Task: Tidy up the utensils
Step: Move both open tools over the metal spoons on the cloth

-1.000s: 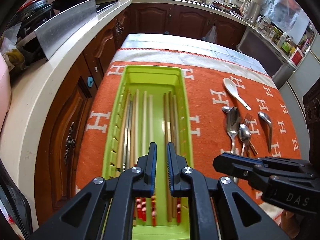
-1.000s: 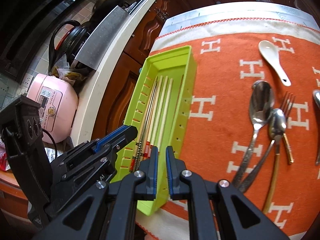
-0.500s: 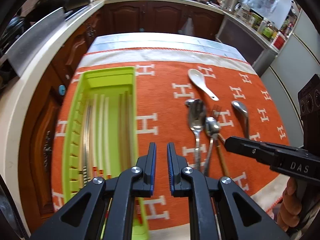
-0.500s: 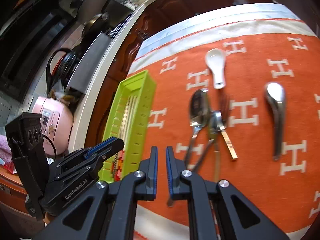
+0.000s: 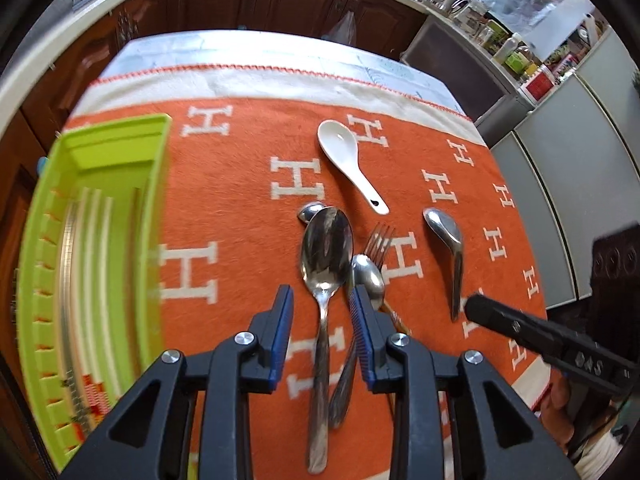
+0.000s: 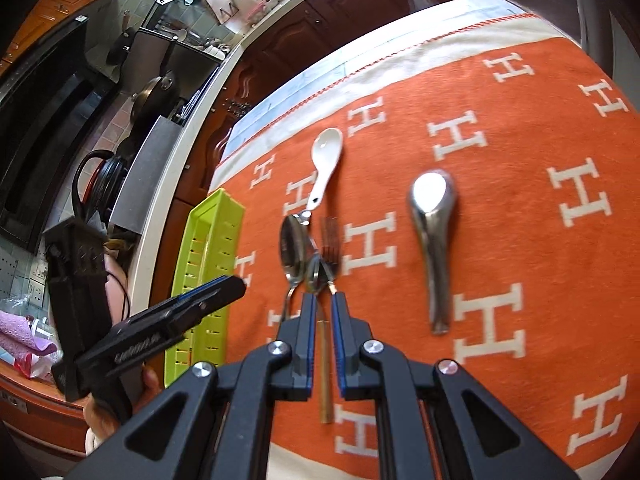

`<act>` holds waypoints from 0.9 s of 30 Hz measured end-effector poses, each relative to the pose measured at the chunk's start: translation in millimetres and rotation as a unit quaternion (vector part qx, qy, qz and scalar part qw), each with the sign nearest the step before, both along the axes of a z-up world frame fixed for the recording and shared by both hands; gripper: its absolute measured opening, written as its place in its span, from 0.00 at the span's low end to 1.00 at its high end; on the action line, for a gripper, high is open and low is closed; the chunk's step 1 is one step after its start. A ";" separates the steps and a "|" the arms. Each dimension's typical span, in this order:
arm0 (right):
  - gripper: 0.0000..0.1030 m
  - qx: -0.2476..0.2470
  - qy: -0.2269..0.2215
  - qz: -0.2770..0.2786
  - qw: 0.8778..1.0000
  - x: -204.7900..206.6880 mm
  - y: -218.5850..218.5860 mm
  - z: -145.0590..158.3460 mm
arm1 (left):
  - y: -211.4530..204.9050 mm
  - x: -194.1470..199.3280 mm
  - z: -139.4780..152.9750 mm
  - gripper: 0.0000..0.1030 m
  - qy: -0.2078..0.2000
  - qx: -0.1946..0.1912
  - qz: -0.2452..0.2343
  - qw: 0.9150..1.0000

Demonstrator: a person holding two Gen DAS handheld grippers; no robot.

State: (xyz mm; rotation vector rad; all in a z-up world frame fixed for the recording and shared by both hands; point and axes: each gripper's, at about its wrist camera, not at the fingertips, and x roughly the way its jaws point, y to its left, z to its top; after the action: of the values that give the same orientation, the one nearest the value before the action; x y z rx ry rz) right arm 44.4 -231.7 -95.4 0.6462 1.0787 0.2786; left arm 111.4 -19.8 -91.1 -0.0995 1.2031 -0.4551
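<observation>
Step in hand: you are reaching for the loose cutlery on the orange cloth (image 5: pixel 240 208) that covers the worktop; the nearest piece to your left claw (image 5: pixel 322 344) is the large steel spoon (image 5: pixel 326 256).
How to do it well: my advice is to centre the spoon's handle between the pads and take it alone, because a smaller spoon (image 5: pixel 368 276) and a fork (image 5: pixel 378 242) lie overlapped just beside it.
Destination: the green tray (image 5: pixel 120 148) sits at the cloth's left, chopsticks already inside.
Left claw: jaws opening, straddling the large spoon's handle from above, nothing gripped.
Right claw (image 6: pixel 320 332): jaws nearly together, empty, hovering over the fork's golden handle (image 6: pixel 326 376).
Others: white spoon (image 5: pixel 348 160) and short steel spoon (image 5: pixel 446 236) lie apart.
</observation>
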 end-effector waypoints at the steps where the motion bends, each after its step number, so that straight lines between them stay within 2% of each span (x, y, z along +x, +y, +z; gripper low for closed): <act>1: 0.09 -0.001 -0.001 0.000 1.000 -0.3 -1.0 -0.7 | -3.0 4.5 -5.3 0.26 0.005 0.002 0.001 1.000; 9: 0.09 -0.009 -0.013 0.006 1.000 -2.0 -13.6 -6.7 | -21.4 23.8 -36.7 0.26 0.019 0.041 0.008 0.999; 13: 0.09 -0.008 -0.011 0.008 1.000 -2.6 -18.2 -12.2 | -22.7 27.6 -37.9 0.28 0.008 0.044 0.008 0.999; 15: 0.09 -0.006 -0.008 0.008 1.000 -2.5 -20.9 -15.5 | -24.0 29.5 -37.9 0.32 0.006 0.038 0.006 0.999; 19: 0.09 -0.003 -0.005 0.005 1.000 -2.4 -25.9 -20.7 | -31.3 32.2 -37.1 0.49 -0.004 0.025 -0.008 1.000; 24: 0.09 0.000 -0.001 0.000 1.000 -2.1 -30.3 -25.6 | -47.8 30.7 -37.6 0.49 -0.041 0.058 -0.029 0.997; 27: 0.09 0.001 0.000 -0.001 1.000 -2.7 -31.0 -26.8 | -46.6 33.3 -37.3 0.49 -0.037 0.041 -0.031 0.998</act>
State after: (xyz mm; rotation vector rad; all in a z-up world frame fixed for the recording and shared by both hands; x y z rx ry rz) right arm 41.7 -262.7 -122.2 0.6486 1.0783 0.2776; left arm 144.7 -66.4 -128.3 0.0255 1.1531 -0.4589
